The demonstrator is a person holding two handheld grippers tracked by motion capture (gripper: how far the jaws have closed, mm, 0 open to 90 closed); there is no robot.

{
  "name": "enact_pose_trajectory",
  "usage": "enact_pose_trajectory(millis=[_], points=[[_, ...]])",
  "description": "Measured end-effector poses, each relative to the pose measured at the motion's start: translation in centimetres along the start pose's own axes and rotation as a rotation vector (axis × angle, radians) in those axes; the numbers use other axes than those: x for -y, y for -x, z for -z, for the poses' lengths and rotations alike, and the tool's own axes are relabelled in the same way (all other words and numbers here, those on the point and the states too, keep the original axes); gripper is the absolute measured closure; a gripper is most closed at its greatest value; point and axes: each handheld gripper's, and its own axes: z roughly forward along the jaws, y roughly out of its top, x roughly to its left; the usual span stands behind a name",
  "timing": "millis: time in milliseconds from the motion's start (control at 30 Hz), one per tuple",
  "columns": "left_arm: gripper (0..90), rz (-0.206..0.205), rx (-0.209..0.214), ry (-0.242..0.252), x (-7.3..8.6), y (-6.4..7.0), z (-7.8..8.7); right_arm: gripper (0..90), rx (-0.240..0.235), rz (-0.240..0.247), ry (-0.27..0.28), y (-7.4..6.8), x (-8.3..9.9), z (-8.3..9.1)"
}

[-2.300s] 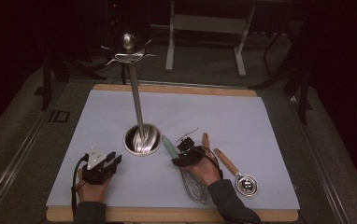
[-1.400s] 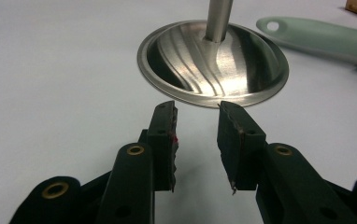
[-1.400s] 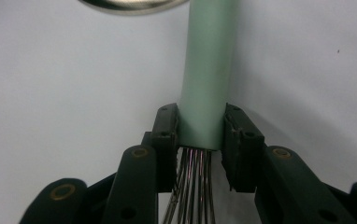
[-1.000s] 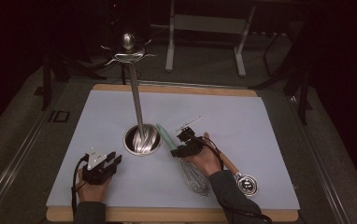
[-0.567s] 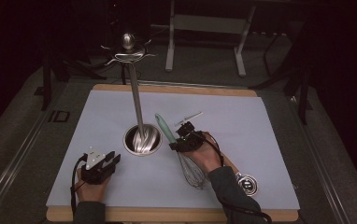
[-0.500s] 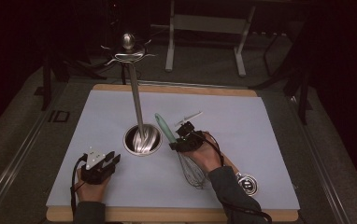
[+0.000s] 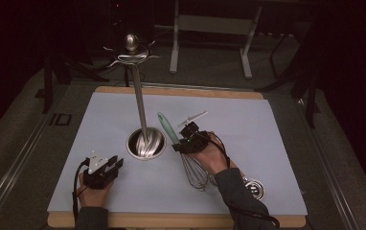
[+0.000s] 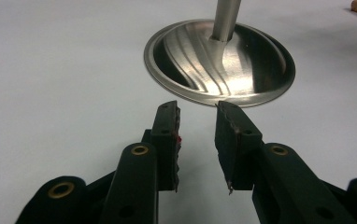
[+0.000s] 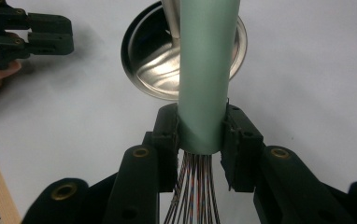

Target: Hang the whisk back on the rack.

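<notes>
Nearest the bottom edge of the high view, the left gripper [image 7: 115, 165] rests on the mat [image 7: 104, 115] at lower left, its jaws a little apart and holding nothing; in its own view they point at the rim of the stand [image 8: 219, 63].

Right of centre, the right gripper [image 7: 183, 142] is clamped on the whisk [image 7: 171, 132]. Its jaws pinch the green handle at the end where the wires come out, so the handle juts up toward mid-frame and the wires [image 7: 196, 170] trail down toward the forearm. The right gripper view shows the handle squarely between both pads [image 9: 168, 130], with no slack to either side.

The step looks like carrying the whisk to the stand to hang it. Done well, that means keeping the pinch firm, since the long handle can swing about the jaws, and lifting clear of the base dish [image 7: 145, 143] before turning the handle end toward the hooks [image 7: 131, 51] at upper left.

Room is good above and to the right of the mat. The pole [image 7: 139, 103] stands just left of the handle, and a tool [image 7: 192, 117] lies just beyond the gripper. The strainer [image 7: 254, 188] sits at lower right, near the mat's edge.
</notes>
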Motion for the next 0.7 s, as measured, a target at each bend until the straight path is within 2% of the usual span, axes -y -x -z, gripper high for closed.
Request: enact_pose_trajectory(millis=[200, 467, 700], points=[[70.1, -0.013, -0.005, 0.006, 0.0, 0.1, 0.1, 69.3, -0.019, 0.023, 0.024, -0.2, -0.5, 0.4], [70.1, -0.031, -0.011, 0.005, 0.1, 0.3, 0.0, 69.3, -0.069, 0.089, 0.077, -0.9, -1.0, 0.9], [69.9, -0.033, -0.014, 0.009, 0.1, 0.4, 0.1, 69.3, -0.085, 0.144, 0.113, -1.6, -1.4, 1.3]])
